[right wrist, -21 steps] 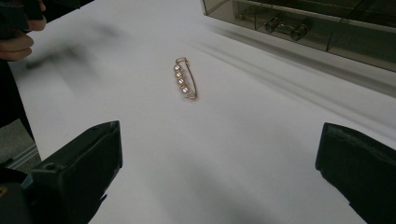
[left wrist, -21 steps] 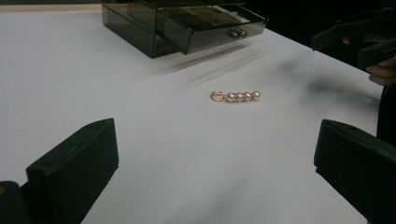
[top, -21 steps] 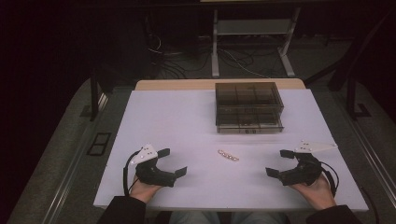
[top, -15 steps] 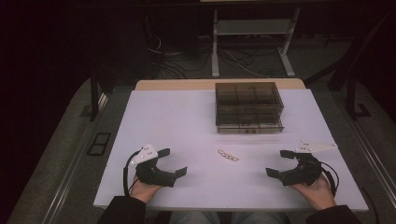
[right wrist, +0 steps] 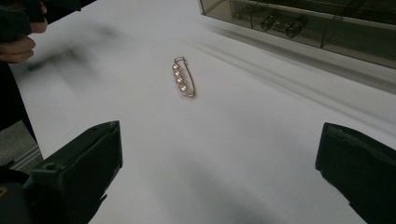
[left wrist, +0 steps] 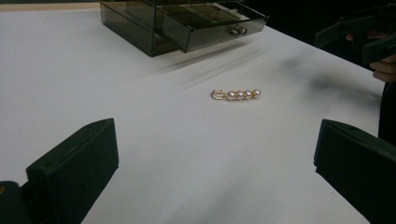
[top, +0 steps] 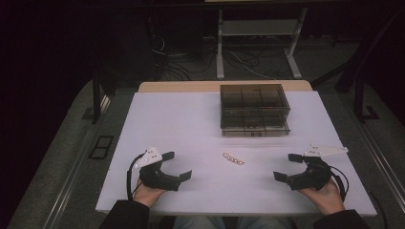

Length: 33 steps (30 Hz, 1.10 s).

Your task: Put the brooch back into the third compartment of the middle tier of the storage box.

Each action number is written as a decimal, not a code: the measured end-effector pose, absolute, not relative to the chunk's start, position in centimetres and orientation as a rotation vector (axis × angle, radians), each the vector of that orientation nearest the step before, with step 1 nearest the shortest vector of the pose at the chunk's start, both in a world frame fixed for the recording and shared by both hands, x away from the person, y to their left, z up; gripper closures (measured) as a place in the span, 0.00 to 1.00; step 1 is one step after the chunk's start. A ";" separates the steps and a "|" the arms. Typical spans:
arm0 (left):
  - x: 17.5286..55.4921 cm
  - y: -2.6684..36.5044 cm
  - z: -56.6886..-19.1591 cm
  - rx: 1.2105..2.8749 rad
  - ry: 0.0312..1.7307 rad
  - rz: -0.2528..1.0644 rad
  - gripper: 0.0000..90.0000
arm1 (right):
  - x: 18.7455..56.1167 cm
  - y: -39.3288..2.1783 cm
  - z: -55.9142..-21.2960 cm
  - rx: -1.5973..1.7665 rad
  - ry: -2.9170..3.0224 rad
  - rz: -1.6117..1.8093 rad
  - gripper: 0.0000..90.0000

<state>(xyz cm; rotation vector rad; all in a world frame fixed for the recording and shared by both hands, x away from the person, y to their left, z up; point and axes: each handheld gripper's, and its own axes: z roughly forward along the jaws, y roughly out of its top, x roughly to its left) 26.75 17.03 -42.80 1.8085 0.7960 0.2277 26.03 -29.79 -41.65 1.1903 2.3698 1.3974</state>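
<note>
On the left near the table's front edge, left gripper [top: 175, 165] rests low on the white table [top: 181, 119], jaws spread wide, nothing between them. Bare tabletop all around it, left edge close by. Centre: pearl hair clip [top: 233, 159] lies flat between both grippers, touching neither, open surface on every side. In the left gripper view the clip [left wrist: 236, 94] sits ahead of the jaws, well short of the drawer box. Behind it, smoky drawer box [top: 254, 109] stands toward the far edge, lower drawer pulled slightly out. Right side: right gripper [top: 288, 167] also low by the front edge, jaws wide apart, empty. Clip [right wrist: 183, 77] lies ahead and left of its jaws. Right table edge is near that hand.
</note>
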 end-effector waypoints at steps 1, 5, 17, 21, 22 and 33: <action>26.8 17.0 -42.8 1.812 0.795 0.229 0.00 | 26.0 -29.8 -41.6 1.193 2.373 1.397 0.00; 26.7 17.0 -42.8 1.811 0.796 0.229 0.00 | 26.0 -29.9 -41.5 1.200 2.373 1.400 0.00; 26.7 16.9 -42.9 1.815 0.792 0.226 0.00 | 25.9 -29.9 -41.1 1.191 2.385 1.396 0.00; 26.7 16.9 -42.9 1.815 0.793 0.222 0.00 | 25.9 -29.8 -40.9 1.183 2.391 1.398 0.00; 26.8 16.9 -42.9 1.815 0.793 0.223 0.00 | 26.0 -29.8 -40.7 1.180 2.399 1.393 0.00; 26.8 16.9 -43.0 1.821 0.790 0.218 0.00 | 26.4 -28.9 -39.7 1.132 2.442 1.367 0.00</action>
